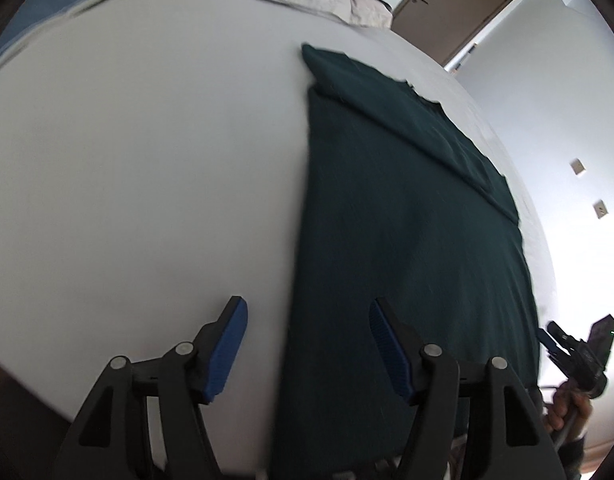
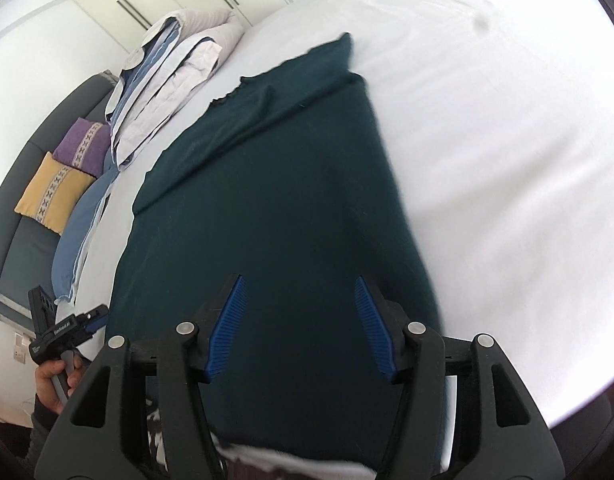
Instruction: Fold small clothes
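A dark green garment [image 1: 407, 216] lies flat on the white bed [image 1: 147, 160], folded into a long strip with one part folded over at its far end. It also shows in the right wrist view [image 2: 275, 200]. My left gripper [image 1: 307, 312] is open and empty, just above the garment's near left edge. My right gripper [image 2: 299, 292] is open and empty, above the garment's near end. The right gripper shows at the lower right of the left wrist view [image 1: 575, 348], and the left gripper at the lower left of the right wrist view [image 2: 67, 328].
A stack of folded grey and blue bedding [image 2: 171, 80] lies at the head of the bed. A dark sofa [image 2: 23, 240] with a yellow cushion [image 2: 55, 192] and a purple cushion [image 2: 85, 142] stands beside it. A door [image 1: 459, 4] is beyond the bed.
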Motion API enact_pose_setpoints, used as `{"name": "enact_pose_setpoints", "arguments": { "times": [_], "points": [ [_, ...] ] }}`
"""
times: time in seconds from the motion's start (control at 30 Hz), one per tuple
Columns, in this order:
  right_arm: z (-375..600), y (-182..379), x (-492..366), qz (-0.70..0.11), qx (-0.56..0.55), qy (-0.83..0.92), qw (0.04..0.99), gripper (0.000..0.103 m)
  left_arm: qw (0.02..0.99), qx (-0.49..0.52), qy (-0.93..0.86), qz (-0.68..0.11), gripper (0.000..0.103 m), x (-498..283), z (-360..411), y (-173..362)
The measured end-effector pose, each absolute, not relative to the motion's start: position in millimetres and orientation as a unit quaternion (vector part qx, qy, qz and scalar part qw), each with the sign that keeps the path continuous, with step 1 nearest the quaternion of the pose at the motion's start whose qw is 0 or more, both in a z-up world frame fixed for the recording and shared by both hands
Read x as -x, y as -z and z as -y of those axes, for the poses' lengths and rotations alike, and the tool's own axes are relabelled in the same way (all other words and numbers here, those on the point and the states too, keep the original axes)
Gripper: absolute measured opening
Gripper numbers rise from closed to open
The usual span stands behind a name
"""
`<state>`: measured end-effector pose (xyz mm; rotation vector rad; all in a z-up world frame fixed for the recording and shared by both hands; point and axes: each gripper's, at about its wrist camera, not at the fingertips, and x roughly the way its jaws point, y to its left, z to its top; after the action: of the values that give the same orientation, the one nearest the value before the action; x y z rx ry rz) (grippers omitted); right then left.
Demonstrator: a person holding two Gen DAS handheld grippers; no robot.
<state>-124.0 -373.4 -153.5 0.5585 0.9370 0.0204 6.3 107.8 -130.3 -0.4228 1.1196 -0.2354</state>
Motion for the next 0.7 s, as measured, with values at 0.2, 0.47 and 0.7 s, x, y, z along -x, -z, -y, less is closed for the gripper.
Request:
{"name": "enact_pose_setpoints", "arguments": {
  "times": [0.2, 0.47, 0.7],
  "points": [
    [396.1, 161.8, 167.9, -0.449, -0.286, -0.012, 0.846, 0.055, 0.803, 0.196, 0.136, -0.546, 0.065, 24.0, -100.8, 134.1],
    [417.0, 144.6, 202.0, -0.431, -0.291, 0.006, 0.854, 0.066, 0.796, 0.208, 0.129, -0.553, 0.041, 34.9, -105.2, 138.6],
    [435.5, 154.3, 216.0, -0.456, -0.314, 0.01, 0.833, 0.067, 0.794, 0.2, 0.129, -0.559, 0.04, 34.0, -98.6, 139.1]
  ]
}}
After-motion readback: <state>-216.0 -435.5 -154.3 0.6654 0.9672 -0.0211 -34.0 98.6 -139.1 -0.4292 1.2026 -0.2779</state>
